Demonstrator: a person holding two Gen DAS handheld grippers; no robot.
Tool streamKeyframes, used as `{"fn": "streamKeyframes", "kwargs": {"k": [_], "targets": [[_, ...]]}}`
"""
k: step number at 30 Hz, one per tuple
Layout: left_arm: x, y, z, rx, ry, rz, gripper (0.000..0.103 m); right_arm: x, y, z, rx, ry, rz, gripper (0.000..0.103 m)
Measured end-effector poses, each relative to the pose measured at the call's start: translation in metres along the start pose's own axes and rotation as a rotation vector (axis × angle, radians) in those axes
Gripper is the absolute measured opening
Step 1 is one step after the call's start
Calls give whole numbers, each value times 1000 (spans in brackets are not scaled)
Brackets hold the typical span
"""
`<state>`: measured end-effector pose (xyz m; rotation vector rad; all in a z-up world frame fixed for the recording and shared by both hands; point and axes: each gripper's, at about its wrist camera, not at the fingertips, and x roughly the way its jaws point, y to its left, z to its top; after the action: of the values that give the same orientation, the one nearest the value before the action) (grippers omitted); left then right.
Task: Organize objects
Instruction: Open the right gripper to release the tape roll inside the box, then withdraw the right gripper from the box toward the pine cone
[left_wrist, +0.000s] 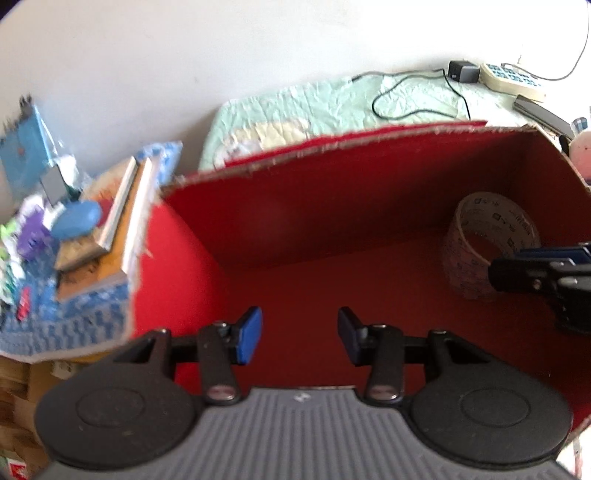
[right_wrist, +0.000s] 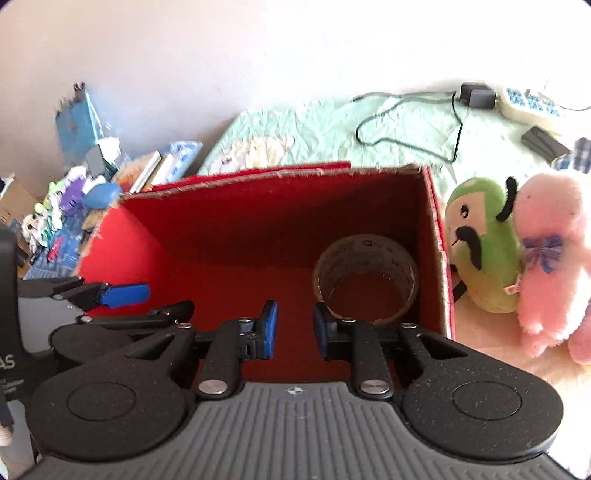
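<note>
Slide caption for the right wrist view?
Open right gripper poised over a red box holding a tape roll, plush toys outside.

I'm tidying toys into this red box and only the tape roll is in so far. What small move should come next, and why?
Probably swing the right hand-held gripper, open and empty, toward the green plush toy just outside the red cardboard box; it sits nearest, while the roll of printed tape already lies inside.

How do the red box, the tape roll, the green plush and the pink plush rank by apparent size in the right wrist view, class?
1. Red box.
2. Pink plush, cut by the frame edge.
3. Green plush.
4. Tape roll, though it looks close to the green plush, so unsure.
</note>
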<state>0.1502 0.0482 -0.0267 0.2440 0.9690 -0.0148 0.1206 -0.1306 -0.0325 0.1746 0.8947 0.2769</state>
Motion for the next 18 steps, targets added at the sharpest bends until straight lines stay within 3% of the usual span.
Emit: {"fn": "streamKeyframes", "kwargs": {"k": [5, 11, 18], "targets": [[-21, -5, -1, 0, -30, 21, 48, -22, 2, -10, -10, -84, -9, 31], [-43, -7, -5, -6, -47, 40, 56, -40, -4, -21, 31, -124, -1, 31], [-74, -11, -16, -2, -93, 83, 72, -58, -9, -30, 93, -147, 21, 31]]}}
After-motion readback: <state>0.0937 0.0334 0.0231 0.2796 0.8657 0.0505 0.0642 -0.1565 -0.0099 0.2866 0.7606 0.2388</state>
